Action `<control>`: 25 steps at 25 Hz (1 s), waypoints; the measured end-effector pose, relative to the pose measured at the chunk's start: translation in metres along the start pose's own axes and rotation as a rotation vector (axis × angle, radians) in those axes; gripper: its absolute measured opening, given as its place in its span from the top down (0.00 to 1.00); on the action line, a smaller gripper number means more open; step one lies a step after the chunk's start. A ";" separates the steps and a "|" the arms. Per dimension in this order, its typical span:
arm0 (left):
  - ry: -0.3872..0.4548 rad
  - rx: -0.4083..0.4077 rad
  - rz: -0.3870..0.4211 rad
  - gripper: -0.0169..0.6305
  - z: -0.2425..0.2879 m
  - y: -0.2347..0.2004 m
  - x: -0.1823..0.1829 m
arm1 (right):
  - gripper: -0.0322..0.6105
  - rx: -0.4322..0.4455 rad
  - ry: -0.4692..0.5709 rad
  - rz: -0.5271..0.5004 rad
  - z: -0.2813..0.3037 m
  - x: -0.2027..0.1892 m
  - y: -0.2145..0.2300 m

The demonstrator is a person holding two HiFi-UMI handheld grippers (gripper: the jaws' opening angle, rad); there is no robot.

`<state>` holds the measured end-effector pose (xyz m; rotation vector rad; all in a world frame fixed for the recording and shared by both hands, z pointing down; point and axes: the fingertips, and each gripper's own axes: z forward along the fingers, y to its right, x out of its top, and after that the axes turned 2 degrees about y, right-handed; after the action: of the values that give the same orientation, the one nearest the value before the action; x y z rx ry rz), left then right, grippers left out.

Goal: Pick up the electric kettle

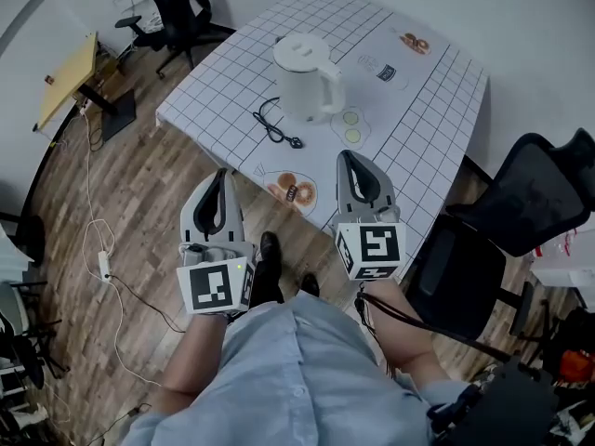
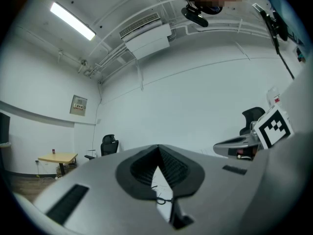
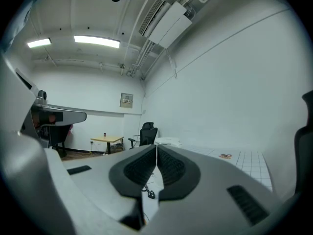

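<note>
A white electric kettle (image 1: 305,77) stands upright on the grid-patterned table (image 1: 437,128), handle toward the right. Its black cord (image 1: 276,126) lies coiled in front of it, and a bit of the cord (image 2: 161,199) shows through the gap under the left jaws. My left gripper (image 1: 219,173) hovers at the table's near edge, shut with nothing in it; its tips meet in the left gripper view (image 2: 159,146). My right gripper (image 1: 348,156) is over the near edge too, shut and empty, its tips together (image 3: 156,147). Both point level toward the kettle, well short of it.
A black office chair (image 1: 521,221) stands close at the right of the table. Another black chair (image 1: 177,7) and a yellow side table (image 1: 67,80) are far left. White cables (image 1: 98,249) trail over the wooden floor. Food pictures (image 1: 293,191) are printed on the cloth.
</note>
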<state>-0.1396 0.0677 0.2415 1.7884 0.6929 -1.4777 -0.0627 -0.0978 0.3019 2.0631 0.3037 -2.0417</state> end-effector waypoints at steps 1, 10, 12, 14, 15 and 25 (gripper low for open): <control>0.001 -0.003 -0.005 0.97 0.006 -0.003 -0.003 | 0.95 -0.003 -0.003 -0.004 0.006 -0.002 0.001; -0.004 -0.056 -0.042 0.97 0.078 -0.044 -0.034 | 0.95 -0.093 -0.019 -0.029 0.077 -0.013 0.013; 0.005 -0.078 -0.048 0.97 0.097 -0.055 -0.036 | 0.95 -0.124 -0.027 -0.033 0.093 -0.015 0.017; 0.021 -0.094 -0.052 0.97 0.115 -0.067 -0.034 | 0.95 -0.154 -0.030 -0.041 0.107 -0.013 0.020; 0.031 -0.102 -0.054 0.97 0.124 -0.073 -0.032 | 0.95 -0.168 -0.026 -0.047 0.114 -0.010 0.022; 0.115 -0.249 -0.080 0.97 0.194 -0.095 -0.029 | 0.95 -0.352 0.036 -0.095 0.147 0.014 0.041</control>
<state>-0.3355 -0.0276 0.2340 1.6784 0.9725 -1.2834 -0.1899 -0.1814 0.2868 1.8996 0.7226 -1.8427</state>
